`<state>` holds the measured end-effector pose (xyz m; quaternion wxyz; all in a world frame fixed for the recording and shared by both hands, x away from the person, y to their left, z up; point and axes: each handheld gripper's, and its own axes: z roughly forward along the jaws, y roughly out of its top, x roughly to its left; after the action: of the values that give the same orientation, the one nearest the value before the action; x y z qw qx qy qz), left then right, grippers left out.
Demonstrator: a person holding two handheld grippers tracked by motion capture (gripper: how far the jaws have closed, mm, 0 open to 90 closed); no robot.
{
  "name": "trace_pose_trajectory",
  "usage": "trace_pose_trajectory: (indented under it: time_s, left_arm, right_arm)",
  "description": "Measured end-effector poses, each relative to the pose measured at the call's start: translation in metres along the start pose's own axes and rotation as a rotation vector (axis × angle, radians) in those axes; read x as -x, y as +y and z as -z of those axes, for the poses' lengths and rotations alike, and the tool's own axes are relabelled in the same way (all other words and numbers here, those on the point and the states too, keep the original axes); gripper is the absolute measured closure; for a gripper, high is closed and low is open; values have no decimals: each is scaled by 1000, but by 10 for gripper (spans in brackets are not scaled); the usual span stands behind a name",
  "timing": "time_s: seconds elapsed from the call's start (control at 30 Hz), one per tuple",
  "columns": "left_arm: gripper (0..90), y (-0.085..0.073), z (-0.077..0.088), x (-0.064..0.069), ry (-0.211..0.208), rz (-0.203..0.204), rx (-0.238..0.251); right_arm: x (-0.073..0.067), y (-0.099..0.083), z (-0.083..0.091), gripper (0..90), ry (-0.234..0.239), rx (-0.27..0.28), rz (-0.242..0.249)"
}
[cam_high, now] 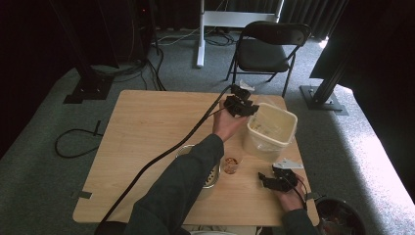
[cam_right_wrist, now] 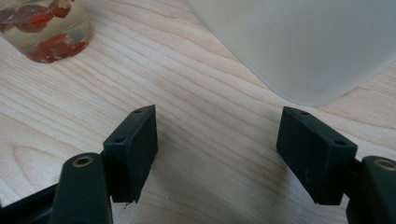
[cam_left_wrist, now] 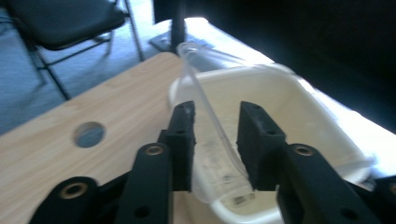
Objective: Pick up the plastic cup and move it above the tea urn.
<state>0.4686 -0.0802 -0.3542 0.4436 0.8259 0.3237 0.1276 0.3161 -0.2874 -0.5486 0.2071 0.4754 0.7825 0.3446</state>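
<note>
At the far right of the wooden table (cam_high: 147, 127), my left gripper (cam_left_wrist: 215, 140) reaches over the near-left rim of a cream plastic tub (cam_high: 270, 129). A clear plastic measuring cup (cam_left_wrist: 212, 140) stands inside that tub, and its thin wall runs up between my two black jaws. My left jaws are narrowed around that wall; I cannot tell whether both pads press on it, since a sliver of space seems to remain on each side.

My right gripper (cam_right_wrist: 217, 144) rests near the near right edge of the table, pointing toward the tub's frosted side (cam_right_wrist: 299, 42), with bare wood between the jaws. Its jaws stand apart and hold nothing.

Just left of the tub, between my two hands, sits a small clear jar (cam_high: 231, 164) with reddish-brown pieces inside, apart from both grippers. My left forearm crosses above a round metal bowl (cam_high: 211, 174) at the near middle of the table and hides much of it. A round hole (cam_left_wrist: 88, 134) pierces the tabletop left of the tub. Beyond the table stands a black folding chair (cam_high: 266, 46) on grey carpet.
</note>
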Motion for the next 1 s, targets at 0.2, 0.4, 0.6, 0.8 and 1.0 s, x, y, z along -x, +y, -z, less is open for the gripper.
trace_pose_trajectory:
  time_s: [0.2,0.4,0.6,0.8,1.0]
  left_arm:
    - [758,1,-5,5,26,1,0]
    - [827,4,0,3,77,23,18]
    - [873,8,9,-1,122,44,46]
    - [876,11,17,-2,160,52,71]
    - [875,14,24,1,162,59,110]
  right_arm:
    - [0,0,0,284,0,1,1]
    - [0,0,0,284,0,1,1]
    - [0,0,0,284,0,1,0]
    - [0,0,0,284,0,1,0]
    - [0,0,0,284,0,2,0]
